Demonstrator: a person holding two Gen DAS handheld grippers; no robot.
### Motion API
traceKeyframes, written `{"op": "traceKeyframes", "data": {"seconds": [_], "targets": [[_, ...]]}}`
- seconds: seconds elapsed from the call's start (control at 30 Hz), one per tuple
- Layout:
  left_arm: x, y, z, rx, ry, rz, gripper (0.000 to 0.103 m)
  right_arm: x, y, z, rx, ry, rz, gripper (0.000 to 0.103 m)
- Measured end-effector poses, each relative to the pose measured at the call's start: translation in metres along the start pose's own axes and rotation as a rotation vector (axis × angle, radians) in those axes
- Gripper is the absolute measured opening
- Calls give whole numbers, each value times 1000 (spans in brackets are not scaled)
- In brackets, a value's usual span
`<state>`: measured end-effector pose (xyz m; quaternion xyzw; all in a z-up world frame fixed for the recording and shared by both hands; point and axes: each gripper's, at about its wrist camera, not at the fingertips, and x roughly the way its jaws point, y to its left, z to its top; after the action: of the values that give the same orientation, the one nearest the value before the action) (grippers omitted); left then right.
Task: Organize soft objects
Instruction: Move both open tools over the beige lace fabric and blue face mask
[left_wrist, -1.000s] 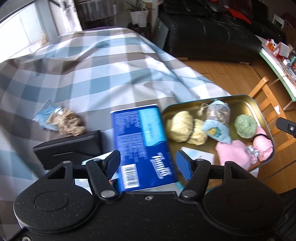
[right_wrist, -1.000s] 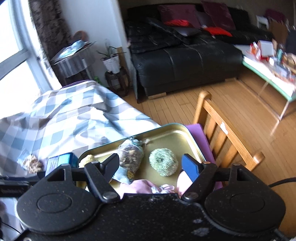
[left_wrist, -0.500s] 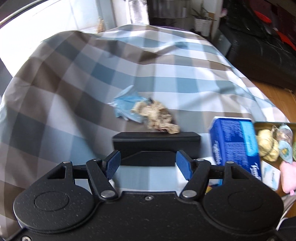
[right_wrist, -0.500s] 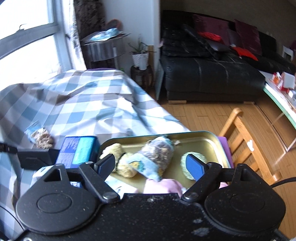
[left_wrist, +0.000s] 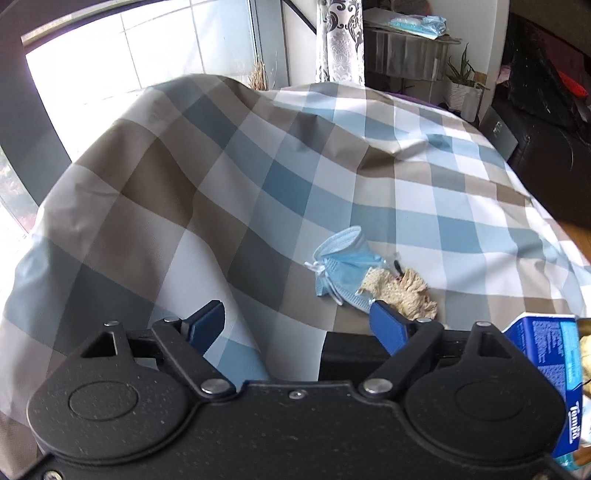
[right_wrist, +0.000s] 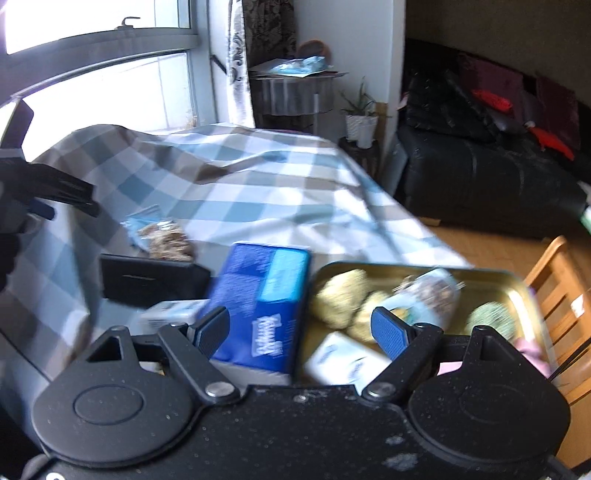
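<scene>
A blue face mask (left_wrist: 343, 264) and a beige lacy cloth (left_wrist: 404, 291) lie together on the checked tablecloth (left_wrist: 258, 177), just beyond my left gripper (left_wrist: 297, 321). Its jaws are opening, with only cloth between them. My right gripper (right_wrist: 301, 328) is open over the near edge of a gold tray (right_wrist: 487, 275). The tray holds yellowish soft balls (right_wrist: 340, 297), a sachet pouch (right_wrist: 428, 293), a green ball (right_wrist: 491, 323), a white packet (right_wrist: 341, 358) and pink fabric (right_wrist: 532, 350). A blue tissue pack (right_wrist: 260, 302) lies left of the tray, past the right fingers, untouched.
A flat black box (right_wrist: 147, 278) sits between the mask pile (right_wrist: 159, 232) and the tissue pack (left_wrist: 546, 354). The left gripper (right_wrist: 44, 201) shows at the right view's far left. A wooden chair (right_wrist: 557, 284) and a black sofa (right_wrist: 480, 177) stand to the right.
The left view has swung left, away from the tray and tissue pack, onto the mask and beige cloth, and its jaws have widened. The right view has swung left toward the tissue pack.
</scene>
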<state>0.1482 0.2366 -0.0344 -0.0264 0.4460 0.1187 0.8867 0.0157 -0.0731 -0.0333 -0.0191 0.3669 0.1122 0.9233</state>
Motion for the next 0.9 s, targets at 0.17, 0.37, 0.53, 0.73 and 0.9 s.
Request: {"op": "traceKeyframes", "data": {"seconds": [0.17,0.37,0.53,0.73,0.9], "targets": [[-1,8,-3,-30,44,-85,84,14,42,-35,76,97,92,83],[-11,6,-3,-17,20,-102,93,49,80,-60,64,228,150,83],[-14,5,-3,-12,24,-137,93,84,102,-62,43,283,141,84],[-10,14,-2,-55,41,-148,93,95,143,-55,-60,243,265,85],[-6,23,-3,-91,61,-148,93,78,174,-53,-199,174,364,84]]}}
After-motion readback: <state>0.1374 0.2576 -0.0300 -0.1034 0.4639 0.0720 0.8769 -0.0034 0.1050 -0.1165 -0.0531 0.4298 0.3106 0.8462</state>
